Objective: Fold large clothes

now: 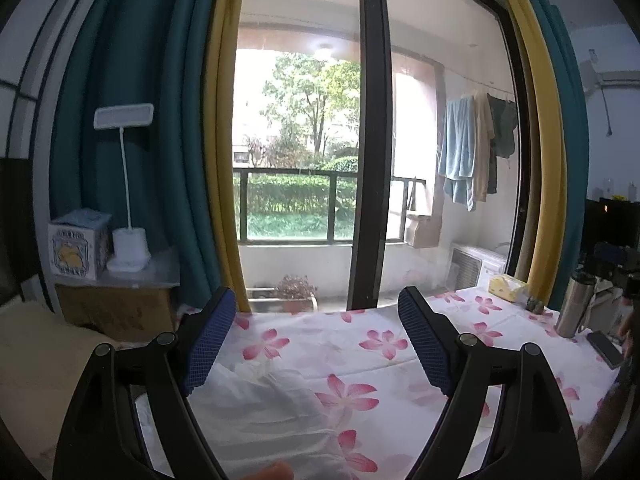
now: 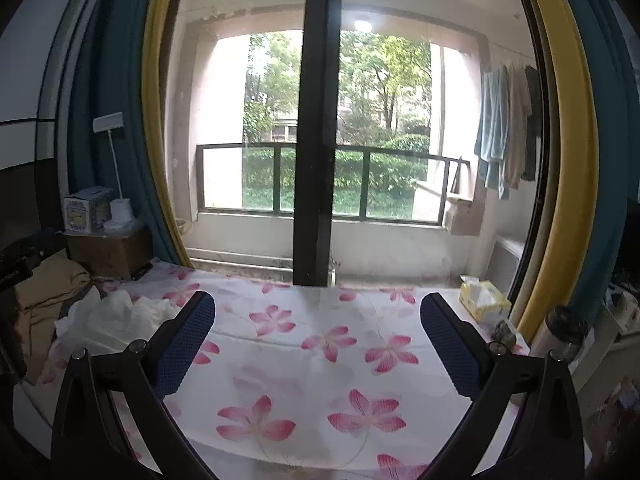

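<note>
A white garment [image 1: 272, 412] lies crumpled on the table with the pink-flower cloth [image 1: 360, 344], just below and between the fingers of my left gripper [image 1: 316, 344], which is open and empty above it. In the right wrist view the same white garment [image 2: 116, 316] is a heap at the table's left end. My right gripper [image 2: 316, 344] is open and empty, held above the bare flowered cloth [image 2: 312, 360], to the right of the heap.
A yellow tissue pack [image 2: 482, 300], a steel flask [image 2: 560, 332] and a phone [image 1: 608, 348] sit at the table's right end. A cardboard box with a white lamp [image 1: 128, 248] stands at the left. A tan cloth [image 2: 48, 292] lies beside the heap. A glass balcony door is behind.
</note>
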Motion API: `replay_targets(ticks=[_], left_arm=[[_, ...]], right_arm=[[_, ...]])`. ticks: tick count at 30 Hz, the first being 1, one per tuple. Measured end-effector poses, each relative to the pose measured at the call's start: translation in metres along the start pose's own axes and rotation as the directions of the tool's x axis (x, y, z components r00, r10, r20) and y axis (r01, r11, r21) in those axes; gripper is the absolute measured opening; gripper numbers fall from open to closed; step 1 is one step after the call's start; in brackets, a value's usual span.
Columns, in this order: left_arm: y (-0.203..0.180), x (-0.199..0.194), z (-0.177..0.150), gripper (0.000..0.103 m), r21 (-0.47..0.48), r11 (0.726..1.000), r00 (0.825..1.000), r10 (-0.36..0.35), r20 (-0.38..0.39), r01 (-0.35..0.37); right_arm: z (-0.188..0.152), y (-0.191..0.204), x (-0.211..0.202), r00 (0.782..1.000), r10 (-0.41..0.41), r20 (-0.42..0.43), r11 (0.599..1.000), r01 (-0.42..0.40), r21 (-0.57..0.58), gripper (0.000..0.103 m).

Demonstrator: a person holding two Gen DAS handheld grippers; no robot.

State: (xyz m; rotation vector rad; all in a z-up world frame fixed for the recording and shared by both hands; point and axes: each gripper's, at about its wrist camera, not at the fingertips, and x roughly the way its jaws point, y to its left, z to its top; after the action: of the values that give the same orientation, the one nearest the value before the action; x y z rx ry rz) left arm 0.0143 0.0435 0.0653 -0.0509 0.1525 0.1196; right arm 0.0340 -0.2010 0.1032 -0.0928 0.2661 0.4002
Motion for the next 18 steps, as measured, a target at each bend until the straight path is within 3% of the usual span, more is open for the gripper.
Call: replay_targets(ticks=[9, 18], left_arm=[[-0.001, -0.013, 0.011, 0.086, 0.022, 0.999, 0.999, 0.029, 0.041, -0.030], [0.005, -0.010, 0.003, 0.086, -0.015, 0.999, 0.999, 0.031, 0.019, -0.031]], right_arm=[[0.014, 0.009, -0.008, 0.999, 0.002, 0.044, 1.000, -0.001, -0.019, 0.101], [0.008, 0.004, -0.005, 0.999, -0.023, 0.029, 1.000, 0.023, -0.004, 0.102]])
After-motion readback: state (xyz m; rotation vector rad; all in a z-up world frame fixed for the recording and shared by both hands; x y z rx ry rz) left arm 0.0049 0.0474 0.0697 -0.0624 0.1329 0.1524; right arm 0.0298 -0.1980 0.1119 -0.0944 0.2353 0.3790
